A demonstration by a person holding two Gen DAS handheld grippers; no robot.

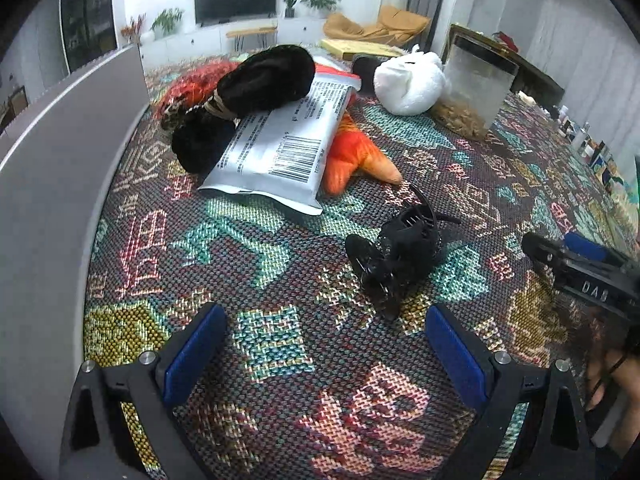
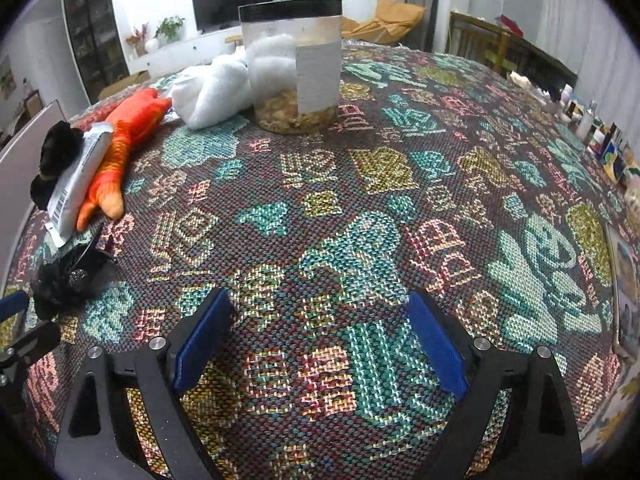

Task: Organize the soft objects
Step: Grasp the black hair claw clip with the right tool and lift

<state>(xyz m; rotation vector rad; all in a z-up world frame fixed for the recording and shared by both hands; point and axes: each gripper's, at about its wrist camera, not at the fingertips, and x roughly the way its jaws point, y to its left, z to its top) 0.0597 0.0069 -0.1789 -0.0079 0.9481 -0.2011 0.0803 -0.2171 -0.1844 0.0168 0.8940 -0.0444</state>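
We see both grippers hanging over a patterned woven tablecloth (image 1: 248,248). The left gripper (image 1: 324,344) has its blue-padded fingers spread wide with only cloth between them; the right gripper (image 2: 320,340) stands just as wide, likewise with nothing in it.

The soft things lie in a loose cluster on the far left part of the table. A black plush toy (image 1: 244,100) with a tan band round its middle rests on a white plastic pouch (image 1: 288,140) printed with a barcode, and that pouch lies over an orange fish plush (image 1: 360,160), whose tail sticks out beside it. A white plush (image 1: 408,80) sits further back, touching a clear container with a black lid (image 1: 472,88) — pale brownish contents fill its bottom.

Nearer to us, just ahead of the left gripper's right finger, lies a black lacy item (image 1: 396,256) — what it is we cannot tell.
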